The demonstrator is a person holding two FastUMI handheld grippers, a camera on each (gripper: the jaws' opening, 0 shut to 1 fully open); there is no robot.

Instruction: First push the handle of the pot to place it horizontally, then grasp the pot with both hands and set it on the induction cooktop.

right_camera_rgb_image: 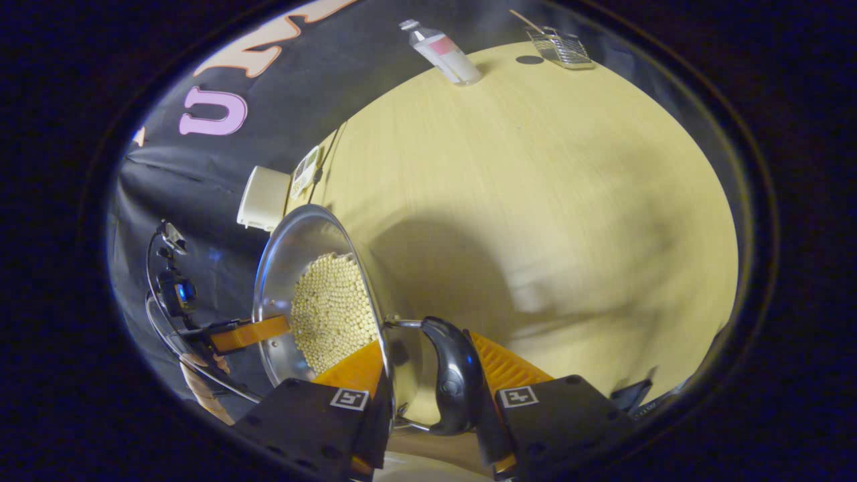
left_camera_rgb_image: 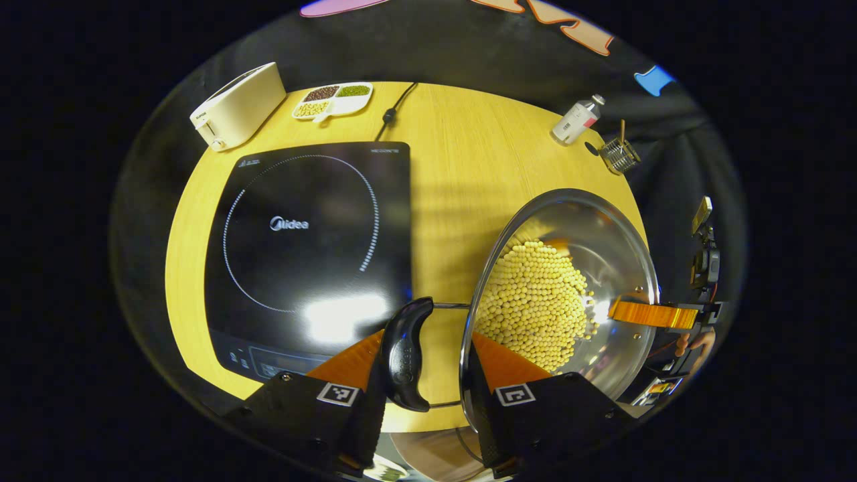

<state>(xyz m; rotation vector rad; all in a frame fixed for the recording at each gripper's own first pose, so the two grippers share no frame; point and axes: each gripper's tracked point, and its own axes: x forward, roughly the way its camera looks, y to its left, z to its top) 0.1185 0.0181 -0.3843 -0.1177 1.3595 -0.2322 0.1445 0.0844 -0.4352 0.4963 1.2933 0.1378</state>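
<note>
A steel pot [left_camera_rgb_image: 602, 234] holding yellow beans [left_camera_rgb_image: 535, 301] is just right of the black induction cooktop [left_camera_rgb_image: 308, 248]. My left gripper [left_camera_rgb_image: 428, 365] is shut on the pot's near black handle [left_camera_rgb_image: 406, 355]: one finger presses the handle's outside, the other lies inside the pot wall. The right gripper [left_camera_rgb_image: 696, 314] reaches one finger over the far rim. In the right gripper view, my right gripper [right_camera_rgb_image: 428, 368] is shut on the other black handle [right_camera_rgb_image: 455, 375] and pot wall [right_camera_rgb_image: 294, 248] the same way. The left gripper [right_camera_rgb_image: 248, 333] shows across the beans [right_camera_rgb_image: 331, 308]. The pot casts a broad shadow on the table.
On the round wooden table [left_camera_rgb_image: 462, 154], a white appliance [left_camera_rgb_image: 238, 107] and a divided dish of beans [left_camera_rgb_image: 333, 99] sit behind the cooktop, with a cable [left_camera_rgb_image: 395, 110] beside them. A white bottle [left_camera_rgb_image: 576, 120] and a small wire basket [left_camera_rgb_image: 619, 155] stand at the far right edge.
</note>
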